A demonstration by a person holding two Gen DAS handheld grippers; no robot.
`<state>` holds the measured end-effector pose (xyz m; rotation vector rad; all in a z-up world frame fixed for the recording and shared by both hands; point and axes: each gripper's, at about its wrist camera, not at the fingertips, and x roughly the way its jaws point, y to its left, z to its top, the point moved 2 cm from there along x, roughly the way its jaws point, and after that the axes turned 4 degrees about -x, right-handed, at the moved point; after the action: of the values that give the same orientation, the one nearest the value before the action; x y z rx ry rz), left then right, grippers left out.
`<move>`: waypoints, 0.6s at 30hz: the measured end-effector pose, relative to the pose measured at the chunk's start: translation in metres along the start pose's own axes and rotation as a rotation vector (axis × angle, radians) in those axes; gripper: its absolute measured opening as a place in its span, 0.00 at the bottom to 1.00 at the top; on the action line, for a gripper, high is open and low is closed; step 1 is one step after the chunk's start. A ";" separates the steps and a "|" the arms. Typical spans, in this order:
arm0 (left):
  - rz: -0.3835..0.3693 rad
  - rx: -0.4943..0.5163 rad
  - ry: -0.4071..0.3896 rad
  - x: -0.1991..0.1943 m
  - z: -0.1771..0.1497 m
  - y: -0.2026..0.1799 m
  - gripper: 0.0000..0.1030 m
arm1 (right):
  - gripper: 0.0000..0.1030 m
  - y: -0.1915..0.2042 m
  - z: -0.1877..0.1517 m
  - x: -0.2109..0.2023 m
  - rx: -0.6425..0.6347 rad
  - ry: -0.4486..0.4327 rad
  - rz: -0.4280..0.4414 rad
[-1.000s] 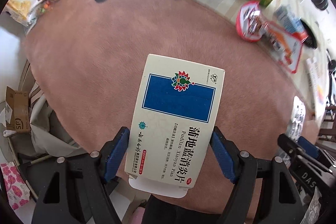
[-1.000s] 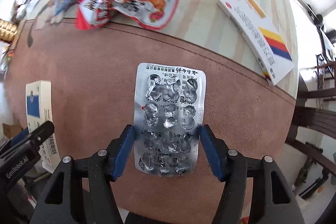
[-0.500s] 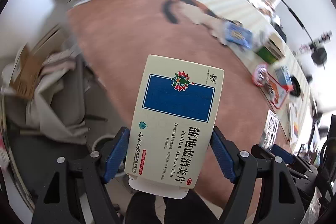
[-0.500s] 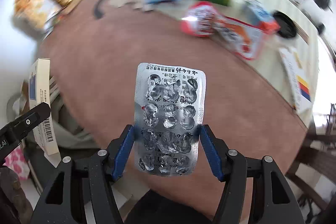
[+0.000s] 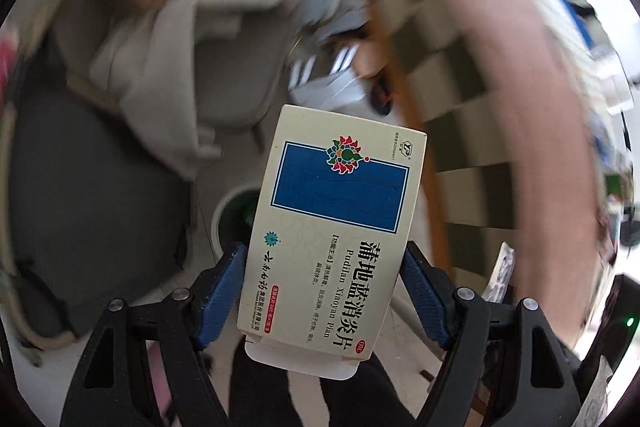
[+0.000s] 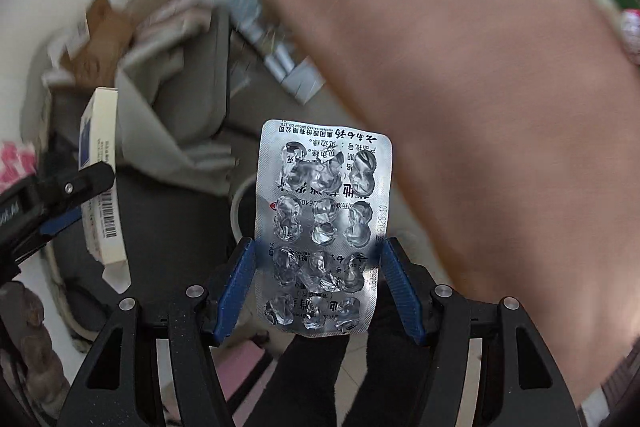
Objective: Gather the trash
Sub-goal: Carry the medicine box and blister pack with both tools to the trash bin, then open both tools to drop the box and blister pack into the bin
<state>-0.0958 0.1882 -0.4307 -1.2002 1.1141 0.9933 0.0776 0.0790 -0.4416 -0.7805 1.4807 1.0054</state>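
While the cream medicine box [image 5: 336,227] sits clamped between the blue pads of the left tongs [image 5: 324,287], the emptied pill sheet [image 6: 322,227] is pinched in the right tongs [image 6: 318,283], both held side by side above a blurred white bin [image 6: 236,207] beside the pink-covered desk [image 6: 480,67].

Two downward wrist views, floor shared

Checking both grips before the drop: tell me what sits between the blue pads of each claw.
Left wrist view: the medicine box is clamped. Right wrist view: the emptied blister pack is clamped.
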 end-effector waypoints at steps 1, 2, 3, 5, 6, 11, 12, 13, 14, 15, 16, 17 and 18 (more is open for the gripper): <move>-0.009 -0.041 0.039 0.024 0.001 0.019 0.73 | 0.64 0.007 -0.001 0.022 -0.008 0.021 0.008; -0.031 -0.077 0.072 0.044 0.001 0.036 0.73 | 0.64 0.013 -0.002 0.046 -0.012 0.042 0.009; -0.052 -0.108 0.109 0.067 0.001 0.051 0.73 | 0.64 0.018 -0.003 0.068 -0.010 0.060 0.021; -0.077 -0.168 0.181 0.115 -0.002 0.080 0.73 | 0.64 0.024 -0.005 0.117 -0.008 0.097 0.035; -0.094 -0.187 0.207 0.137 -0.002 0.092 0.73 | 0.64 0.025 -0.006 0.139 0.000 0.116 0.051; -0.106 -0.236 0.293 0.231 -0.007 0.137 0.75 | 0.64 0.026 -0.012 0.258 0.031 0.208 0.111; -0.094 -0.236 0.302 0.247 -0.009 0.144 0.77 | 0.65 0.028 -0.012 0.277 0.029 0.221 0.117; -0.084 -0.234 0.307 0.259 -0.010 0.151 0.80 | 0.65 0.029 -0.013 0.296 0.026 0.241 0.131; -0.075 -0.227 0.314 0.272 -0.011 0.155 0.95 | 0.66 0.029 -0.014 0.313 0.032 0.253 0.139; -0.061 -0.219 0.316 0.281 -0.013 0.159 1.00 | 0.66 0.028 -0.015 0.327 0.036 0.257 0.149; -0.046 -0.213 0.316 0.289 -0.014 0.162 1.00 | 0.66 0.028 -0.017 0.337 0.027 0.261 0.164; -0.030 -0.208 0.318 0.295 -0.017 0.167 1.00 | 0.76 0.029 -0.019 0.349 0.012 0.273 0.180; -0.017 -0.205 0.316 0.298 -0.018 0.170 1.00 | 0.93 0.029 -0.022 0.358 -0.001 0.281 0.189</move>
<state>-0.2076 0.1897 -0.7554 -1.5701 1.2653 0.9425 -0.0120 0.0931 -0.7893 -0.8182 1.8229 1.0685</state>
